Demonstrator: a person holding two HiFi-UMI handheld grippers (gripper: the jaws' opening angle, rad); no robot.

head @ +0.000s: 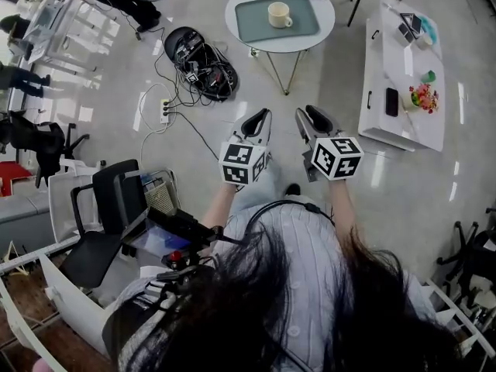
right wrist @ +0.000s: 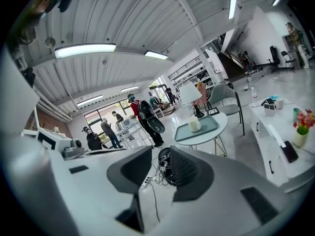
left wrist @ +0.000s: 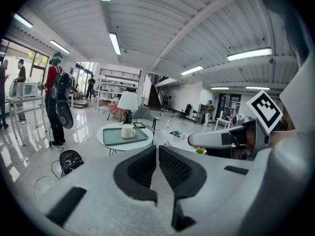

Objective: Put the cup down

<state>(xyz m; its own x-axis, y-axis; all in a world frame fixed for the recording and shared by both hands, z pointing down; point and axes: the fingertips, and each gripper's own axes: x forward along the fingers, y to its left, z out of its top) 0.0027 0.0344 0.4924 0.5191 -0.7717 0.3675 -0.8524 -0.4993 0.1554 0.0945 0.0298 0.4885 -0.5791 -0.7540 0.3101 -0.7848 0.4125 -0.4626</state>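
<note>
A cream cup (head: 279, 15) stands upright on a grey-green tray (head: 256, 23) on a round white table (head: 318, 33), far ahead of both grippers. The same cup (left wrist: 128, 131) shows in the left gripper view and, smaller, the cup (right wrist: 195, 125) in the right gripper view. My left gripper (head: 260, 118) is held in the air over the floor; its jaws (left wrist: 157, 149) are shut with nothing in them. My right gripper (head: 308, 115) hangs beside it, and its jaws (right wrist: 161, 154) stand a little apart with nothing between them. Neither gripper touches the cup.
A long white low table (head: 403, 76) at the right carries a phone (head: 391, 101), flowers (head: 422, 97) and small items. A black device with cables (head: 203, 64) lies on the floor left of the round table. Office chairs (head: 108, 208) stand at the left. People (right wrist: 140, 114) stand in the background.
</note>
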